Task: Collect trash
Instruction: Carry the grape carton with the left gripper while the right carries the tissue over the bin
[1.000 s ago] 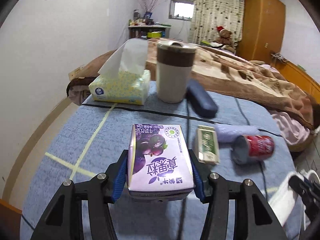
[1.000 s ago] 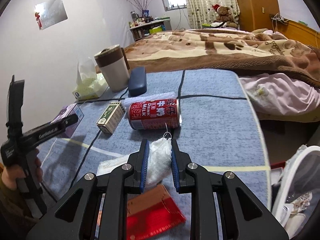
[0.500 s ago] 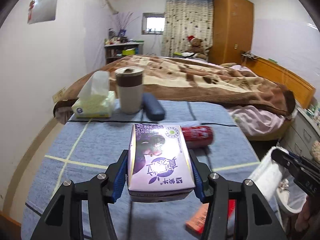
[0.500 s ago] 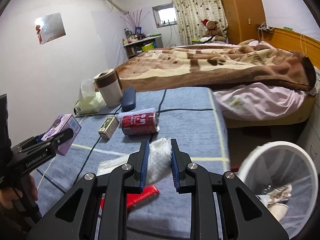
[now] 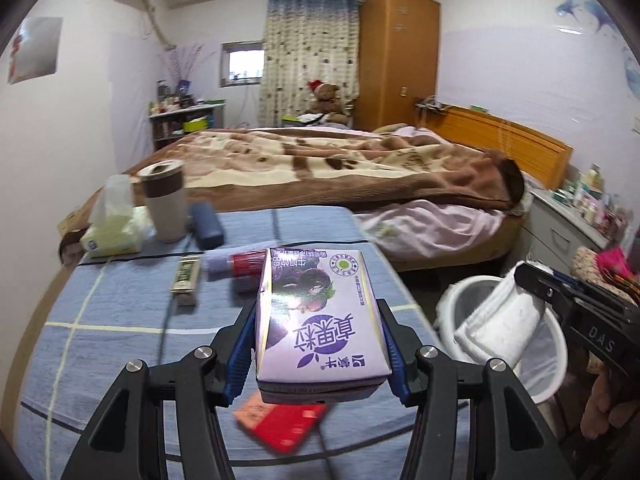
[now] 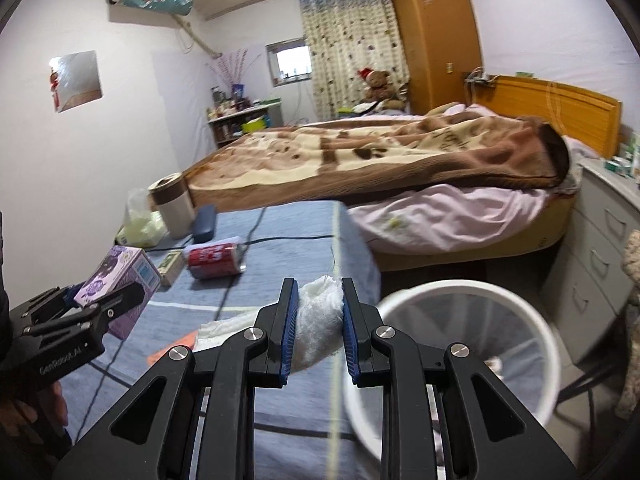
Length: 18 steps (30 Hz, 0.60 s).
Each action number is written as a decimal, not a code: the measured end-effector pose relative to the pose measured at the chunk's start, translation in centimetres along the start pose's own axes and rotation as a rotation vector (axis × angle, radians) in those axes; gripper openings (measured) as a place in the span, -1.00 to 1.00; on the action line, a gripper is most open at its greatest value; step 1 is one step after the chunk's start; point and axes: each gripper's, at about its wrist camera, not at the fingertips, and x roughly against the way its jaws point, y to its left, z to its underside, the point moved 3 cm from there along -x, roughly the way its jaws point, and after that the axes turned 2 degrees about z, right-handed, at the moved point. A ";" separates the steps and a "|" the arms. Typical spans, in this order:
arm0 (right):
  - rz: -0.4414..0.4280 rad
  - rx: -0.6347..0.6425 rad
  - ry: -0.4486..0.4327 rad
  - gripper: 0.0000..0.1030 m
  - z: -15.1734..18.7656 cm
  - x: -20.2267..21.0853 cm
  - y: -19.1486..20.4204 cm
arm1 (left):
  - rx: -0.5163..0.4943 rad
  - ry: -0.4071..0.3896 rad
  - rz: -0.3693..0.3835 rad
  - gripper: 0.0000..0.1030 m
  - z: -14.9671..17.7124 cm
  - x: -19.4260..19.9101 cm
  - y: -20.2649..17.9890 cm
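My left gripper (image 5: 318, 344) is shut on a purple milk carton (image 5: 318, 312) and holds it above the blue-clothed table (image 5: 112, 320). The carton also shows in the right wrist view (image 6: 120, 280). My right gripper (image 6: 319, 320) is shut on a white crumpled cloth (image 6: 320, 320), held at the table's right edge beside the white mesh trash bin (image 6: 460, 344). In the left wrist view the cloth (image 5: 500, 320) hangs over the bin (image 5: 552, 364). A red drink can (image 6: 216, 260), a small green box (image 6: 170, 266) and a red packet (image 5: 280, 424) lie on the table.
A tissue pack (image 5: 112, 232), a brown-banded cup (image 5: 164, 200) and a dark blue case (image 5: 206, 226) stand at the table's far end. A bed with a brown blanket (image 5: 340, 168) lies beyond. Drawers (image 6: 600, 260) stand right of the bin.
Both grippers have lifted and swung right, away from the table top. The bin has come into view below the cloth. The carton and the cloth stay gripped.
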 end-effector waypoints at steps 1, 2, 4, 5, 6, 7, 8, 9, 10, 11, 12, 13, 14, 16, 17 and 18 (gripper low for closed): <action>0.011 -0.001 -0.007 -0.59 0.0 0.3 -0.5 | -0.005 0.003 0.011 0.08 0.0 0.0 -0.7; 0.020 -0.001 -0.011 -0.59 0.0 0.4 -0.7 | -0.015 0.003 0.029 0.08 0.1 -0.1 -1.7; 0.050 0.002 -0.021 -0.59 0.0 0.8 -1.6 | -0.027 0.004 0.043 0.08 0.3 -0.2 -3.0; 0.063 0.001 -0.025 -0.59 0.1 1.0 -2.0 | -0.035 0.006 0.056 0.08 0.4 -0.3 -3.7; 0.075 -0.005 -0.028 -0.59 0.1 1.1 -2.5 | -0.041 0.007 0.068 0.08 0.5 -0.4 -4.5; 0.080 -0.012 -0.028 -0.59 0.1 1.1 -2.9 | -0.046 0.012 0.079 0.08 0.6 -0.5 -5.1; 0.086 -0.015 -0.030 -0.59 0.2 1.4 -3.3 | -0.051 0.014 0.090 0.08 0.7 -0.6 -5.7; 0.099 -0.017 -0.032 -0.59 0.2 1.5 -3.7 | -0.056 0.015 0.100 0.08 0.8 -0.6 -6.2; 0.114 -0.017 -0.034 -0.59 0.3 1.5 -4.1 | -0.061 0.018 0.106 0.08 0.8 -0.8 -6.7; 0.124 -0.018 -0.035 -0.59 0.4 1.7 -4.5 | -0.070 0.022 0.121 0.08 0.9 -0.9 -7.4; 0.141 -0.023 -0.033 -0.59 0.5 1.7 -5.0 | -0.076 0.022 0.129 0.08 0.9 -1.0 -7.8; 0.147 -0.030 -0.032 -0.59 0.6 1.9 -5.6 | -0.084 0.025 0.136 0.08 0.9 -1.1 -8.3; 0.153 -0.036 -0.032 -0.58 0.7 2.1 -5.9 | -0.091 0.027 0.143 0.08 1.0 -1.2 -8.7; 0.179 -0.047 -0.029 -0.58 0.8 2.1 -6.8 | -0.105 0.030 0.161 0.08 1.2 -1.5 -9.7; 0.194 -0.049 -0.028 -0.58 0.9 2.1 -7.2 | -0.111 0.036 0.171 0.09 1.2 -1.7 -10.2; 0.218 -0.049 -0.025 -0.58 0.9 2.0 -7.7 | -0.116 0.039 0.182 0.09 1.3 -1.9 -10.8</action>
